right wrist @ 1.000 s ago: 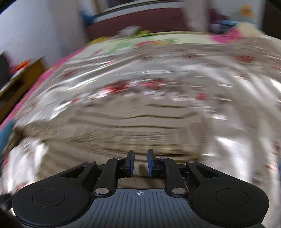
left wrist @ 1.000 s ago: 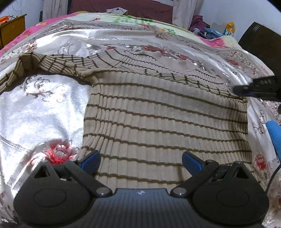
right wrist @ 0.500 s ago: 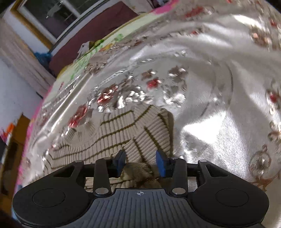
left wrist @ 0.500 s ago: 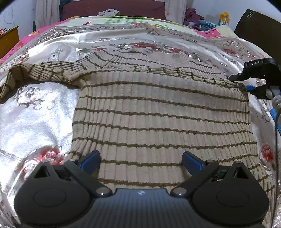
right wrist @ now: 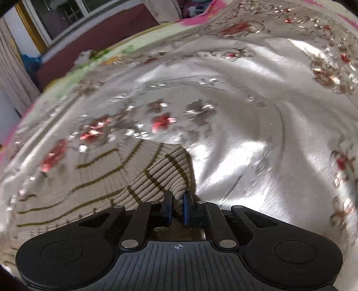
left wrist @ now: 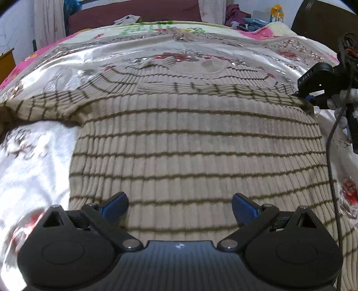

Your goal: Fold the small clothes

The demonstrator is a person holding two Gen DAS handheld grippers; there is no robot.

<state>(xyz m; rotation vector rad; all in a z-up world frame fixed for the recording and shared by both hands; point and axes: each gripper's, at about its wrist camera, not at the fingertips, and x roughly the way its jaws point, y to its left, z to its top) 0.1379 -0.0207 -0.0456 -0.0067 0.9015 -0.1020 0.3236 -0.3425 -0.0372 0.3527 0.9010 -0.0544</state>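
A beige ribbed sweater with thin dark stripes (left wrist: 197, 152) lies flat on a shiny silver bedspread (left wrist: 33, 170), one sleeve stretched out to the left. My left gripper (left wrist: 180, 208) hovers wide open over the sweater's lower part, with nothing pinched between its blue pads. At the sweater's right shoulder the right gripper (left wrist: 311, 98) is seen from the side. In the right wrist view my right gripper (right wrist: 177, 209) is closing, its jaws nearly together and its pads pressing on a bunched corner of the sweater (right wrist: 156, 174).
The silver bedspread with red flowers (right wrist: 257, 134) covers the bed. A dark red headboard (left wrist: 134, 11) and curtains stand at the far end. A black cable (left wrist: 331, 170) hangs by the right gripper. A dark chair back (left wrist: 322, 18) is at the upper right.
The right gripper came down onto the sweater's right shoulder corner, opened around it, then closed on it. The left gripper drifted rightward over the sweater, staying open.
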